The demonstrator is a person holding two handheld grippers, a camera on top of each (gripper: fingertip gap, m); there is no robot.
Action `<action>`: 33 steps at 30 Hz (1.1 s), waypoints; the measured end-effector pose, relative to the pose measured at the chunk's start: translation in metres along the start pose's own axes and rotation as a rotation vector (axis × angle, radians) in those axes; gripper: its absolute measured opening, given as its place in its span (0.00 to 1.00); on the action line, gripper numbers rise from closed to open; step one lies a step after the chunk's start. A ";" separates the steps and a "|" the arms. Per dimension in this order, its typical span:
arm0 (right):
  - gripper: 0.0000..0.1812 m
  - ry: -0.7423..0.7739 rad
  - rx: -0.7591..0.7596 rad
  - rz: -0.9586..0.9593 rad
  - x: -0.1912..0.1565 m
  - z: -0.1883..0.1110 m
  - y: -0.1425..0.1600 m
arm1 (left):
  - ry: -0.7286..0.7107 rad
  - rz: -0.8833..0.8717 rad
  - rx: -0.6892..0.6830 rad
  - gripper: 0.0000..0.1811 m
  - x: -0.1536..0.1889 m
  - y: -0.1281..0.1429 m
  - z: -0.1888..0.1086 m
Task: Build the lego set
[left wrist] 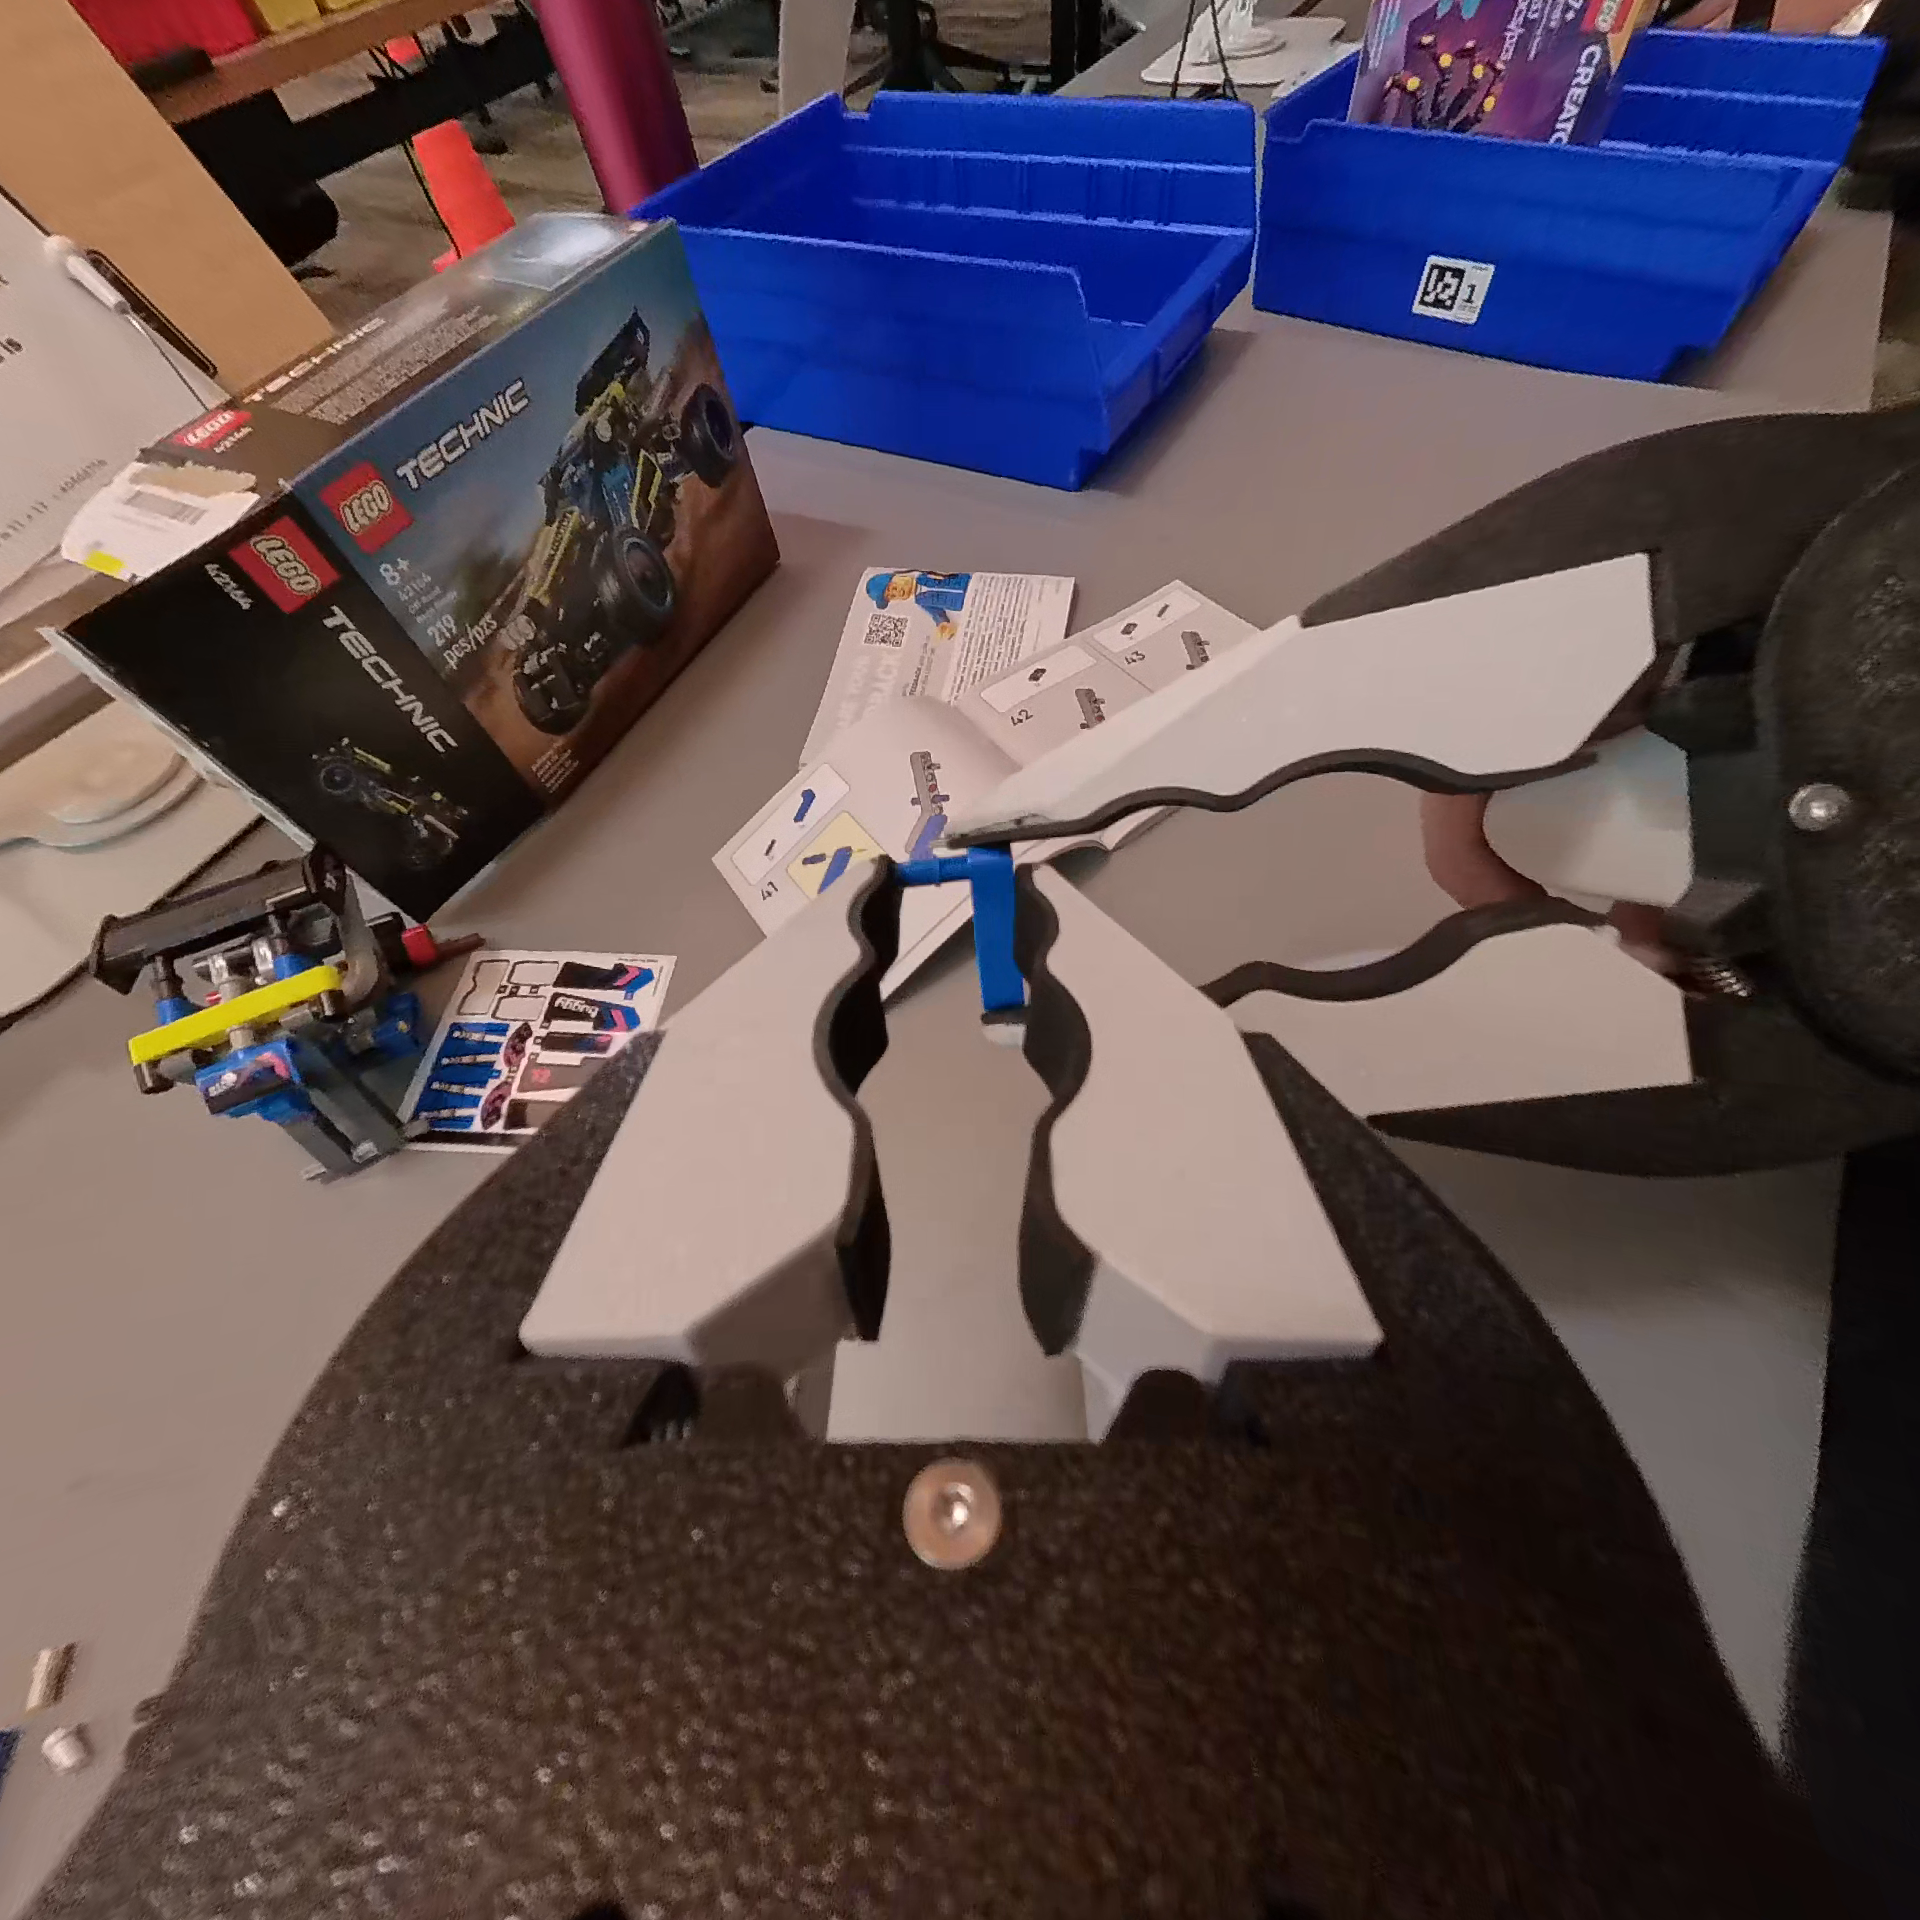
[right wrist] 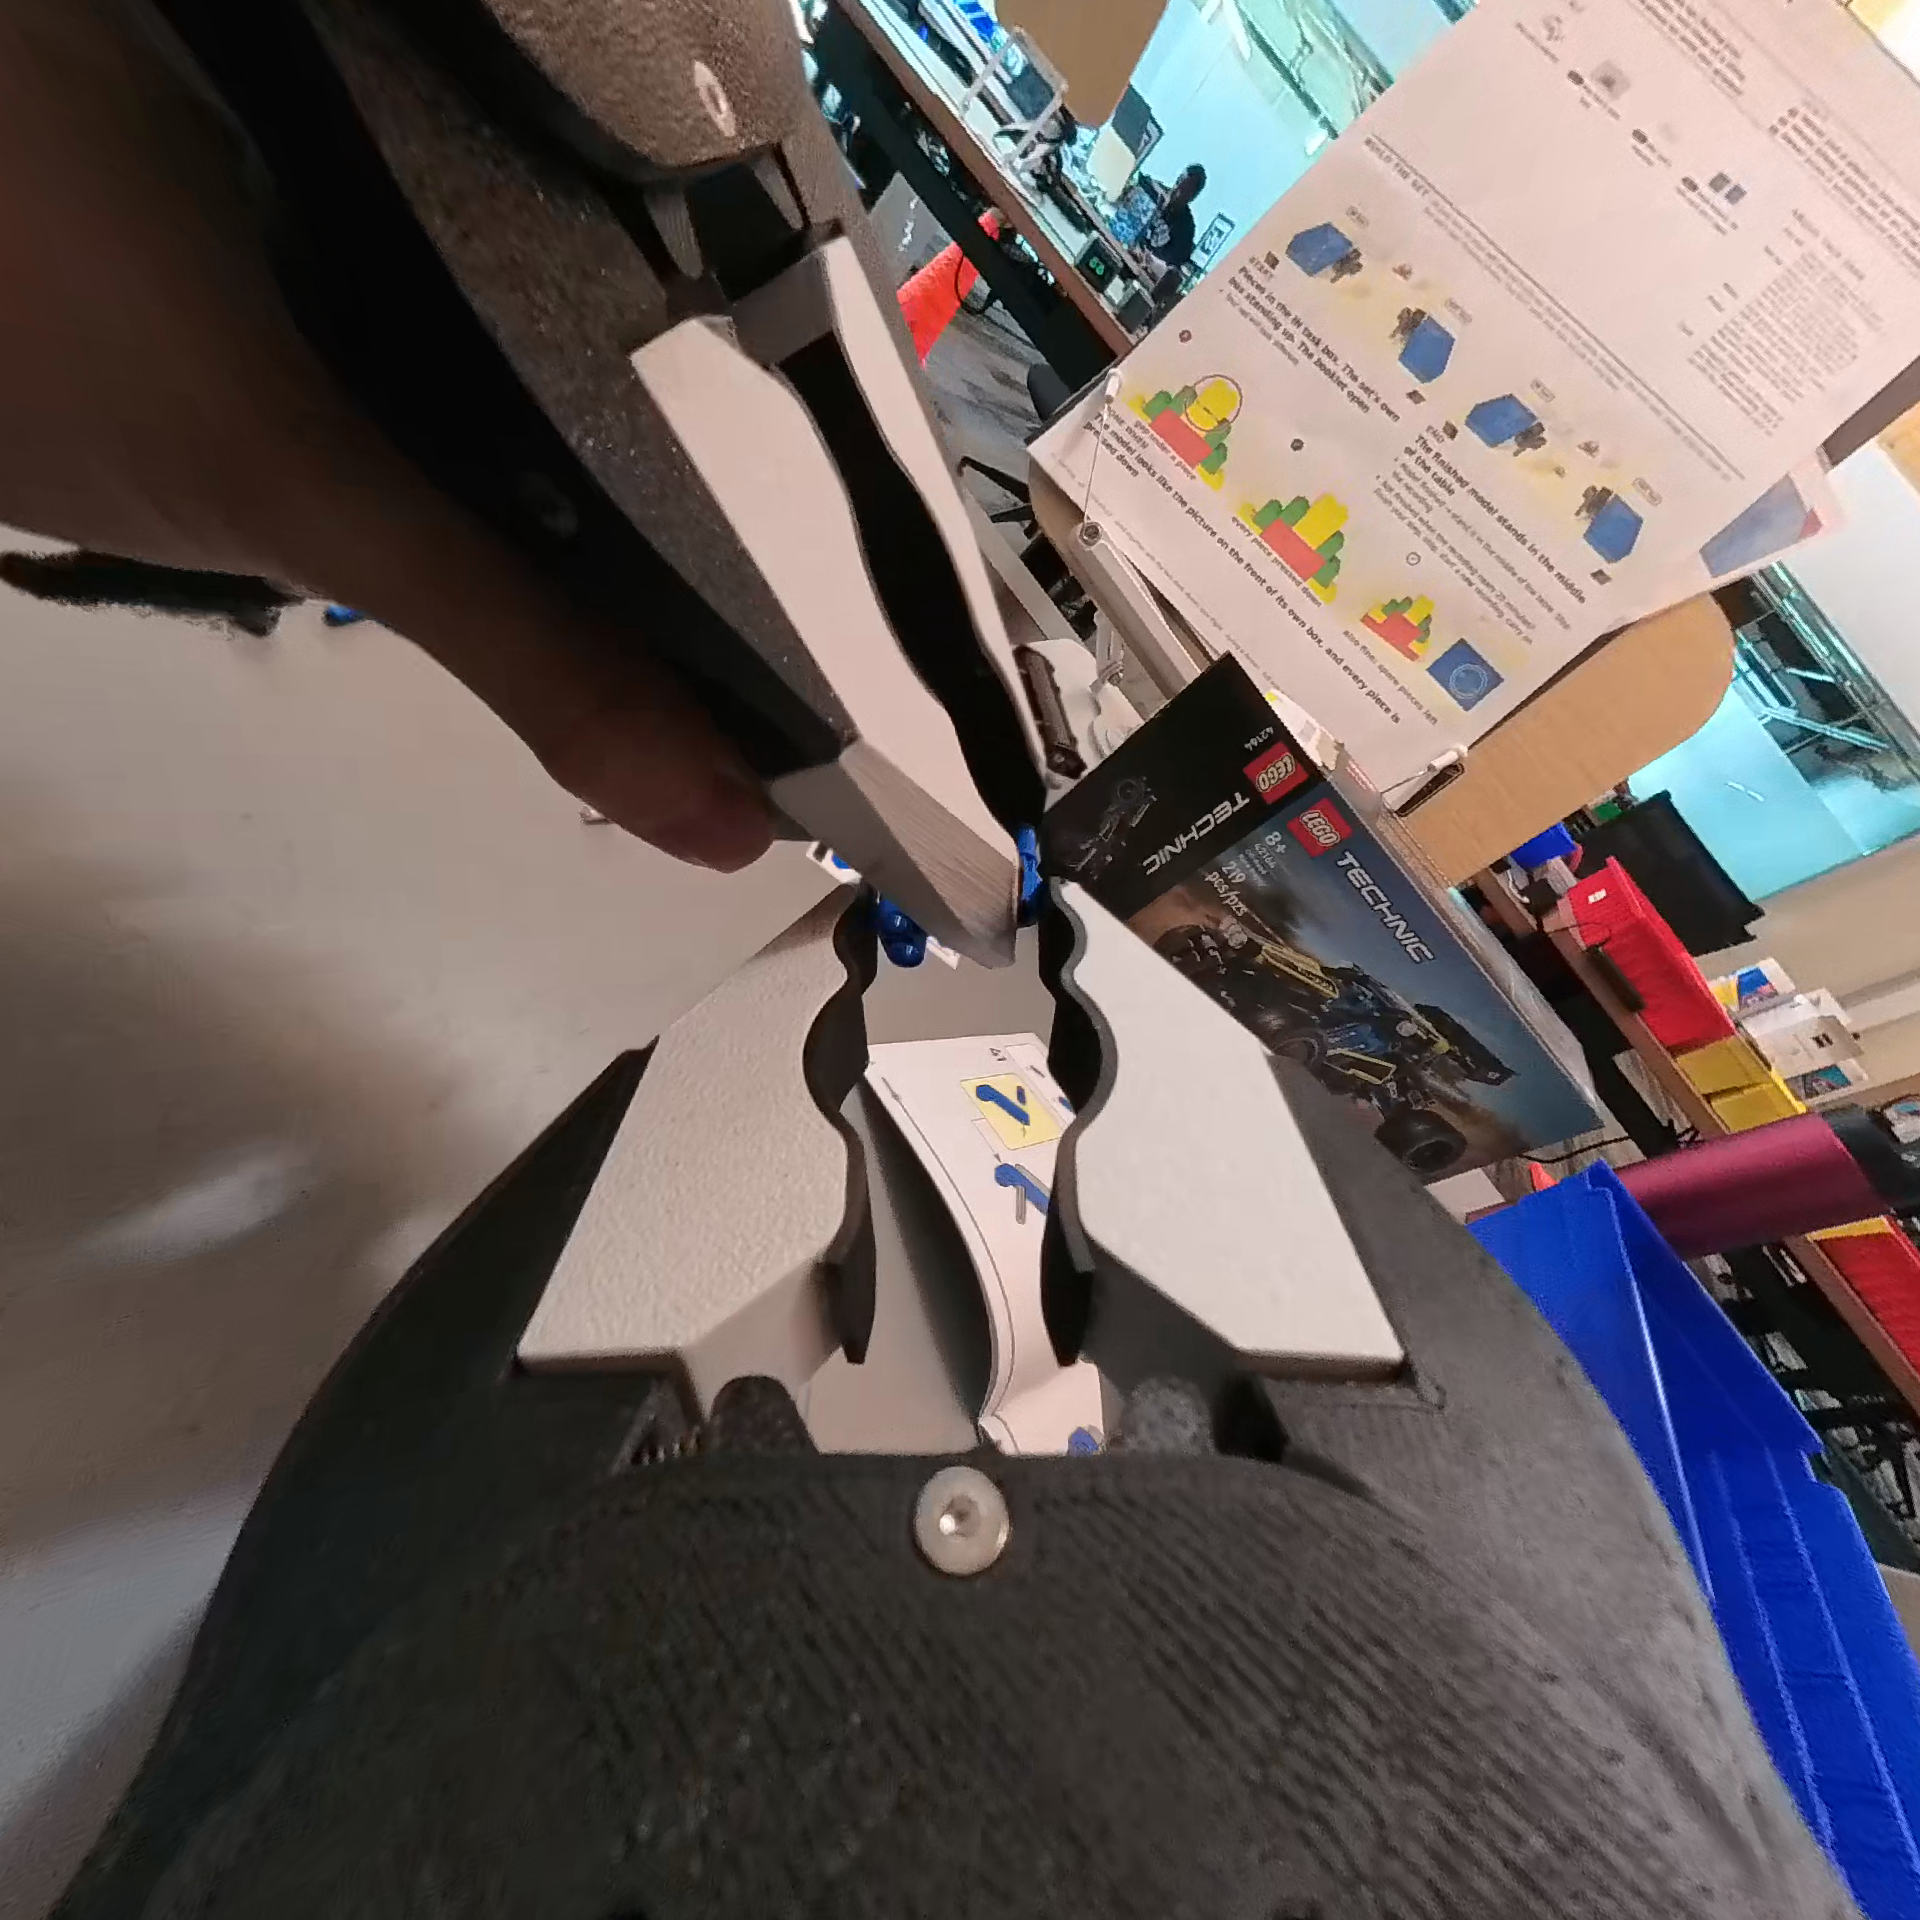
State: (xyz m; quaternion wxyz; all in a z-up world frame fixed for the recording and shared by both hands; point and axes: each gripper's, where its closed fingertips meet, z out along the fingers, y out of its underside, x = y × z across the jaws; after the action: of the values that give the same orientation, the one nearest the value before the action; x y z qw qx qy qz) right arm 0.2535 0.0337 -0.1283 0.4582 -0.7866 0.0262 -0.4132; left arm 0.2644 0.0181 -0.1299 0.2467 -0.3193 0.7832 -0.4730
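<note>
Left gripper (left wrist: pixel 956 894): jaws narrow, clamped on a small blue Technic piece (left wrist: pixel 1003 935), held above the open instruction booklet (left wrist: pixel 904 727). Right gripper (right wrist: pixel 951 914): jaws part-open about the same piece, one tip touching it; impossible to tell whether gripping. Probably light, stiff, smooth plastic, apt to twist or pop loose; best pinched across flat sides. Near left on the bench (left wrist: pixel 1351 499), the part-built model (left wrist: pixel 249 1029); behind it, the set's box (left wrist: pixel 499 582).

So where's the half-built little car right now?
In the left wrist view the partly built model stands at the left on the grey table, beside the sticker sheet and in front of the set's box.
</note>
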 end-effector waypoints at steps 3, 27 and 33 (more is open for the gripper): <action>0.14 -0.004 0.017 0.001 0.001 -0.001 -0.002 | 0.043 -0.011 0.011 0.07 0.004 0.000 0.000; 0.14 -0.167 0.166 0.071 -0.014 -0.015 0.009 | 0.581 -0.721 0.146 0.07 0.008 -0.011 -0.017; 0.03 -0.175 0.182 0.064 -0.019 -0.014 0.005 | 0.666 -0.797 0.127 0.07 0.019 -0.006 -0.014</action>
State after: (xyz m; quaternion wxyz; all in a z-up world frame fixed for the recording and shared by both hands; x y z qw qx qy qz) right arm 0.2334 0.0284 -0.1405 0.5411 -0.7736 -0.0262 -0.3288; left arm 0.2437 0.0105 -0.1205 -0.1960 -0.4093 0.6066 -0.6528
